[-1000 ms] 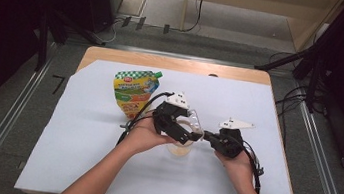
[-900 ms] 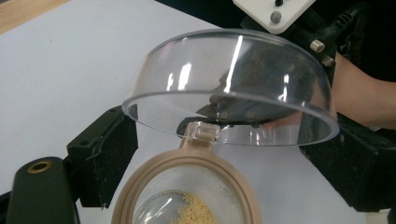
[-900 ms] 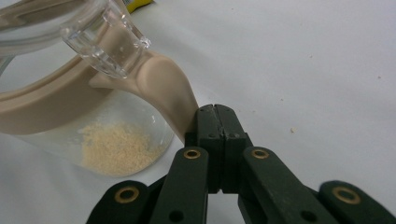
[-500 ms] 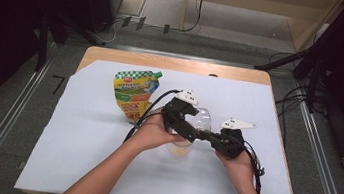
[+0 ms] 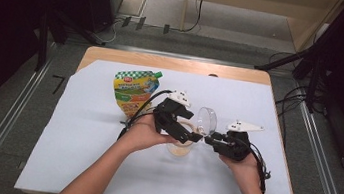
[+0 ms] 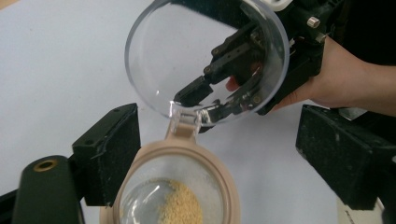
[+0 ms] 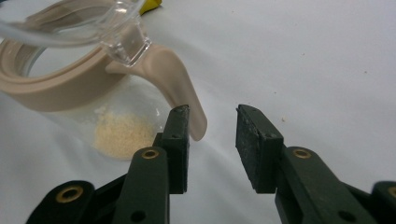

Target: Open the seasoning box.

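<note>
A clear jar with a beige rim stands at mid-table, with a little tan powder in its bottom. Its round clear lid is hinged up and stands open. My left gripper is over the jar, open, one jaw to each side of the rim; the right-hand jaw is clear of it. My right gripper comes in from the jar's right, open, its fingertips just beside the beige latch tab, with nothing between them. Through the lid I see the right gripper.
A yellow and green printed pouch lies flat to the far left of the jar. A white sheet covers the wooden table. Cables trail from both grippers. Dark stands and metal rails flank the table.
The clear lid has swung up from the jar and now stands open. My left gripper has shifted right over the jar. The right gripper has stayed by the jar's right side.
</note>
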A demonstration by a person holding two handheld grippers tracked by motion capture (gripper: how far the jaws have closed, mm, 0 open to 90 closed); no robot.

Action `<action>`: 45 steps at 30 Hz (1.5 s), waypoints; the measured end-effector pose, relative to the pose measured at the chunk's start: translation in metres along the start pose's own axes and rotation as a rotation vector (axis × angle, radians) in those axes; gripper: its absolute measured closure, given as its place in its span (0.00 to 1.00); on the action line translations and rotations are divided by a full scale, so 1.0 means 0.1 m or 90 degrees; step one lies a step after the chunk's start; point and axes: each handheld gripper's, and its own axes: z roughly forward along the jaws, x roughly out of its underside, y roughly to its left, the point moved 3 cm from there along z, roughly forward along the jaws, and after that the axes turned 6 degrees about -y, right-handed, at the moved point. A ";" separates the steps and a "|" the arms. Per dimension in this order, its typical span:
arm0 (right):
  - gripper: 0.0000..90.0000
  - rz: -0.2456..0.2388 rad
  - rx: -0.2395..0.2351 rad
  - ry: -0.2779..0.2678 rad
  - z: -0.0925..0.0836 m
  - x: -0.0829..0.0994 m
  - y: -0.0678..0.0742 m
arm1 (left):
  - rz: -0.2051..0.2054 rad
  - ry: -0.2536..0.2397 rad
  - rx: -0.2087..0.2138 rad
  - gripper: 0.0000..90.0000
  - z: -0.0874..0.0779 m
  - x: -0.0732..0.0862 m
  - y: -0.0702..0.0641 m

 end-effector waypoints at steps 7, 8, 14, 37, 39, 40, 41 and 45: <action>0.62 -0.010 -0.030 -0.014 -0.10 0.04 0.05 | -0.009 -0.020 -0.003 0.40 -0.22 0.06 0.02; 0.62 -0.012 -0.031 -0.015 -0.12 0.05 0.07 | -0.010 -0.019 -0.008 0.42 -0.25 0.06 0.02; 0.62 -0.011 -0.025 -0.023 -0.20 0.08 0.16 | -0.005 -0.018 -0.058 0.47 -0.40 0.13 0.07; 0.59 -0.045 -0.091 -0.020 -0.19 0.09 0.60 | -0.085 -0.022 -0.097 0.50 -1.08 0.36 0.43; 0.59 -0.050 -0.097 -0.017 -0.17 0.10 0.62 | -0.088 -0.029 -0.106 0.49 -1.15 0.38 0.46; 0.58 -0.052 -0.104 -0.017 -0.17 0.09 0.64 | -0.091 -0.033 -0.108 0.48 -1.19 0.39 0.47; 0.58 -0.053 -0.107 -0.018 -0.16 0.09 0.65 | -0.093 -0.035 -0.114 0.47 -1.22 0.40 0.48; 0.58 -0.054 -0.119 -0.012 -0.14 0.10 0.67 | -0.101 -0.042 -0.126 0.46 -1.32 0.44 0.52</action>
